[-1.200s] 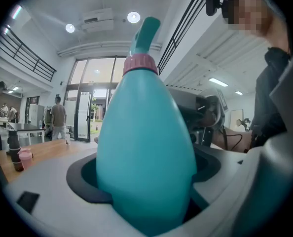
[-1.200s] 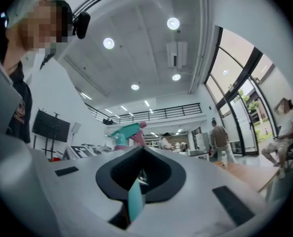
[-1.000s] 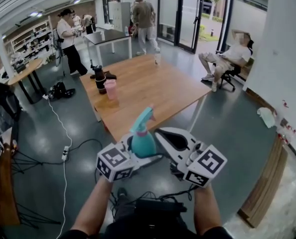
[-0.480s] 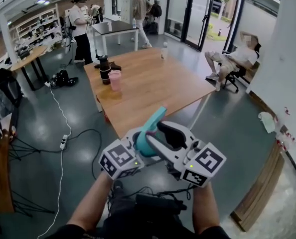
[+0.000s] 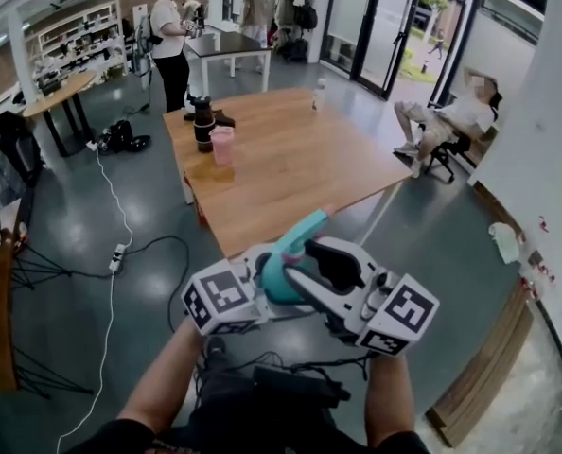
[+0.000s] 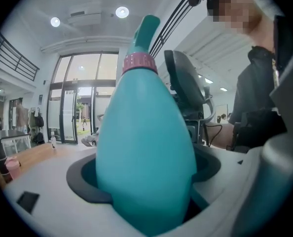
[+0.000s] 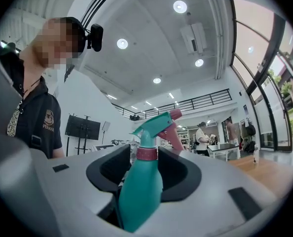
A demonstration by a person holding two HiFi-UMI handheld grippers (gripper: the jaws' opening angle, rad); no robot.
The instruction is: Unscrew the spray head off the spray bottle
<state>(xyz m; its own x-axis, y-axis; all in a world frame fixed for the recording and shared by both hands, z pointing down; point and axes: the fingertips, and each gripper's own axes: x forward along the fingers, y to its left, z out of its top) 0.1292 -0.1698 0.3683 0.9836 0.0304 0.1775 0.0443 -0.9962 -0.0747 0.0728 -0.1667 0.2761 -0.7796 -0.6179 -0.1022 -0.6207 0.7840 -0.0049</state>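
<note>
Holding a teal spray bottle (image 5: pixel 279 274) in the air, the left gripper (image 6: pixel 144 181) has its jaws closed tight on the bottle's wide body, which fills the space between them. The right gripper (image 7: pixel 144 157) faces the bottle from the opposite side. Its jaws have just been opening and now stand wide, with the bottle's narrow neck between them. Its dark pads (image 7: pixel 182 176) sit on either side of the pink collar (image 7: pixel 147 154) without pressing on it. The teal spray head (image 7: pixel 156 124) sits on the bottle above the collar. A wooden table (image 5: pixel 290 159) lies beyond the bottle.
</note>
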